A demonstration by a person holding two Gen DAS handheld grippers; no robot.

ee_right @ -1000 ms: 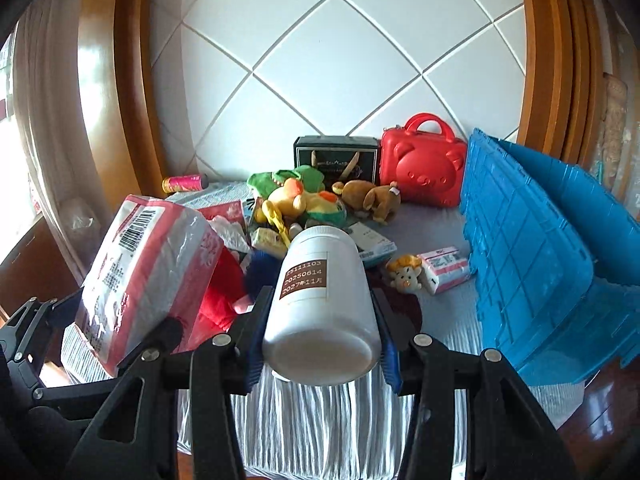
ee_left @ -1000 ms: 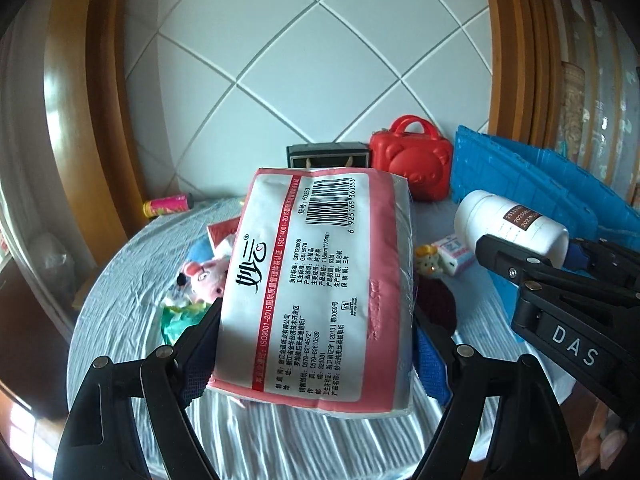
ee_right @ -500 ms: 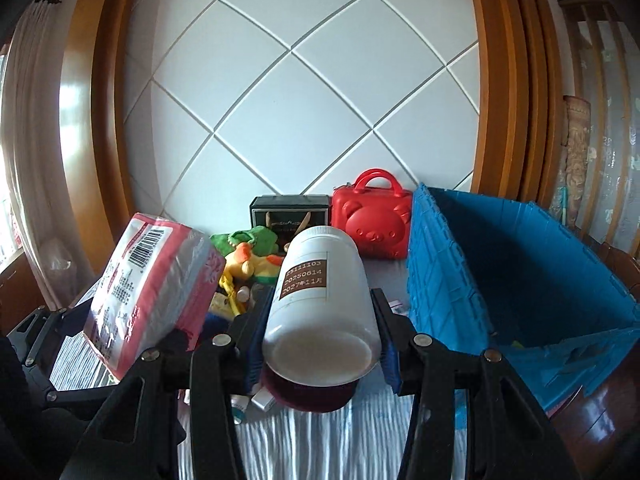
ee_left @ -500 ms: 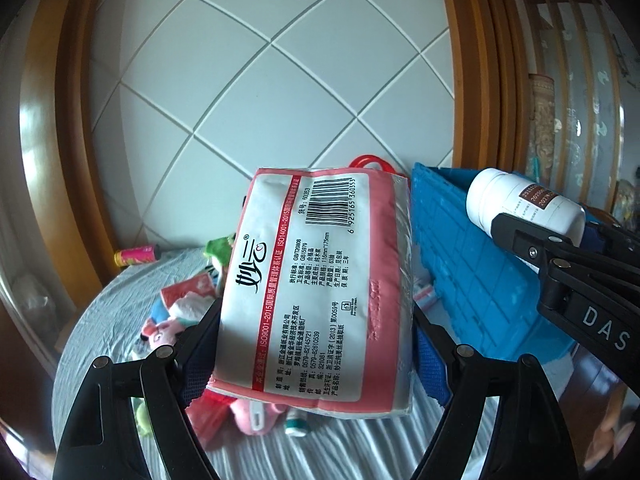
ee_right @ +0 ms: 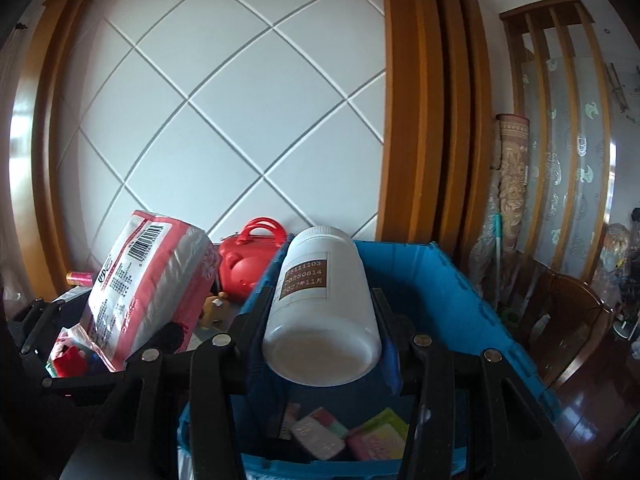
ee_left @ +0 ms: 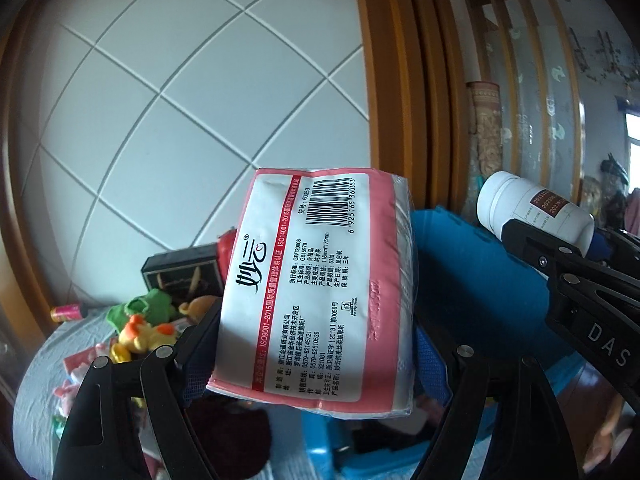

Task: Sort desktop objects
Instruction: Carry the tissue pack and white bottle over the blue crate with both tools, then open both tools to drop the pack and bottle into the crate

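Pink-and-white plastic wraps the tissue pack point(ee_left: 316, 288) that your left gripper point(ee_left: 316, 360) pinches between its blue-padded fingers point(ee_left: 430, 364), barcode end up and tilted toward the tiled wall; in the right wrist view the same pack sits at the left point(ee_right: 148, 280). Your right gripper point(ee_right: 320, 344) clamps a white bottle point(ee_right: 322, 308) by its sides, flat base toward the camera, brown date label facing up. That bottle hangs over the open blue crate point(ee_right: 460, 300), which holds a few small wrapped packets point(ee_right: 318, 438) on its floor. In the left wrist view the bottle point(ee_left: 536, 212) shows at far right, above the crate's rim point(ee_left: 480, 264). Behind and left lie a red bear-shaped case point(ee_right: 248, 260), a dark box point(ee_left: 180, 276), and plush toys point(ee_left: 144, 320) on the grey tablecloth point(ee_left: 40, 380).
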